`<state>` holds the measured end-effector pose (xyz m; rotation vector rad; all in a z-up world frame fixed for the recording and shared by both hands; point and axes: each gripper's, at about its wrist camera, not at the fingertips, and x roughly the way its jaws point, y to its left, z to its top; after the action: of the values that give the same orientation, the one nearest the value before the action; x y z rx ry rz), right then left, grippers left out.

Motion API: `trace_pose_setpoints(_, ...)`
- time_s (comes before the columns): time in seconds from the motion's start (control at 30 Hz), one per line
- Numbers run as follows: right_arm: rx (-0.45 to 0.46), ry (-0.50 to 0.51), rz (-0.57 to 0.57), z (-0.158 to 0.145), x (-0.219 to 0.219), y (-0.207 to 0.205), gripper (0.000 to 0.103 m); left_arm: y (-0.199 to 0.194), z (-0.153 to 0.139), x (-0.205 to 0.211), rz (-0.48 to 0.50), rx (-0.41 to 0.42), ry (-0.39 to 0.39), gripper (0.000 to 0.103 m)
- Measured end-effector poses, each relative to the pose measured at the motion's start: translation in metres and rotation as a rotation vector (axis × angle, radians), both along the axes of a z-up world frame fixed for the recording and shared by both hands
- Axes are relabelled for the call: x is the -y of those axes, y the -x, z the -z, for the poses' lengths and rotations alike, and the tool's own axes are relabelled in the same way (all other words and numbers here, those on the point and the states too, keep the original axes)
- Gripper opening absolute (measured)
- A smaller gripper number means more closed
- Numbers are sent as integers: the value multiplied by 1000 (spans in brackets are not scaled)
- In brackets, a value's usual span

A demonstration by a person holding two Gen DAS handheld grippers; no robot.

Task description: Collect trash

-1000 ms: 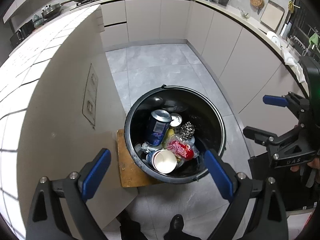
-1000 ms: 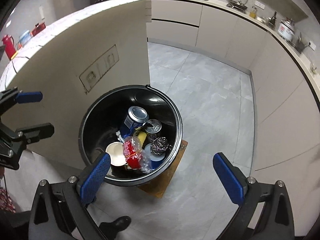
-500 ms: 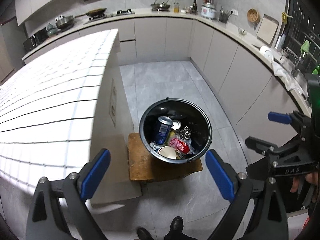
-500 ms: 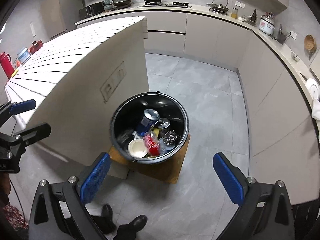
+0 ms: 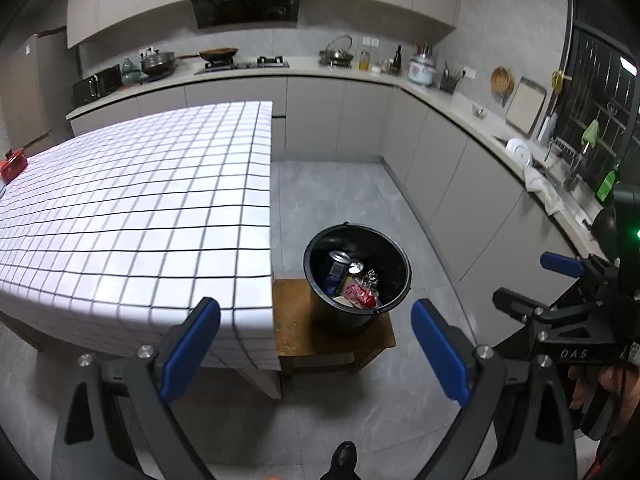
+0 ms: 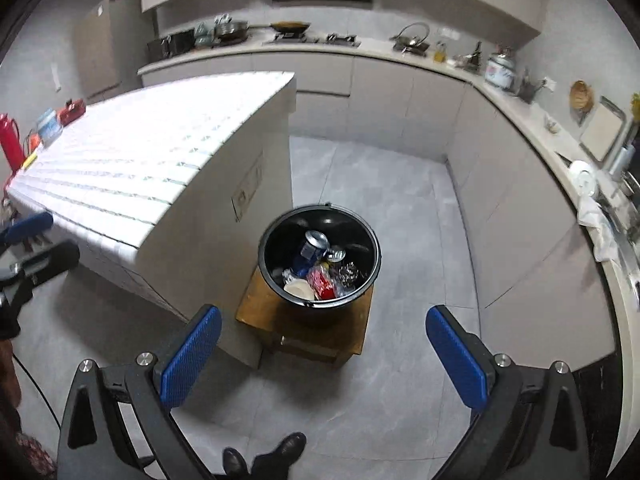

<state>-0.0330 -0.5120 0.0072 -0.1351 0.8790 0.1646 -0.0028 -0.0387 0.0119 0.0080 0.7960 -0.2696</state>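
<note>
At the far left, a red object (image 5: 14,164) sits near the far end of the checked island top (image 5: 132,208), whose nearer stretch looks bare of litter. The left gripper (image 5: 316,344) hangs over the island's near corner, jaws wide apart and holding nothing. Ahead of it, slightly to its right and well below, stands the black bucket (image 5: 394,256) on a low wooden stool (image 5: 292,320) tight against the island's end. Inside I can make out a blue can (image 5: 337,266) standing tilted, a second can's silver top (image 6: 337,255), a red wrapper (image 5: 359,293), a white paper cup (image 6: 298,290) and something shiny and crumpled (image 6: 349,272). Further right, the right gripper (image 6: 324,352) is spread just as wide, also empty, with the bucket straight ahead and below, between its two blue pads (image 6: 192,356). Both claws stand well clear of the rim; neither looks clearly nearer. I would judge the collecting close to done, unless more scraps lie out of sight.
</note>
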Motion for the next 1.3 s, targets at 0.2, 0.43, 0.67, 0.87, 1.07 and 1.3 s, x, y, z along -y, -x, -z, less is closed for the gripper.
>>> trace_pose_setpoints(0.2,37,-34,38,-20,-14,43,103,21,-9,-12,-19,33,35,97)
trace_pose_setpoints(0.43,59,-47,60,-26,-18,59,103,28,-10,-13,-15,53,38,97)
trace_pose_setpoints(0.67,80,-48,48,-32,-22,62,103,35,-16,-9,-19,81,26,97)
trace_pose_setpoints(0.87,87,-56,44,-35,-19,63,103,36,-18,-6,-20,91,22,97)
trace_pose_setpoints(1.07,92,-60,41,-36,-18,57,103,31,-16,-6,-18,88,15,97)
trace_pose_setpoints(1.3,93,-57,27,-38,-20,50,103,28,-17,-6,-26,89,14,97)
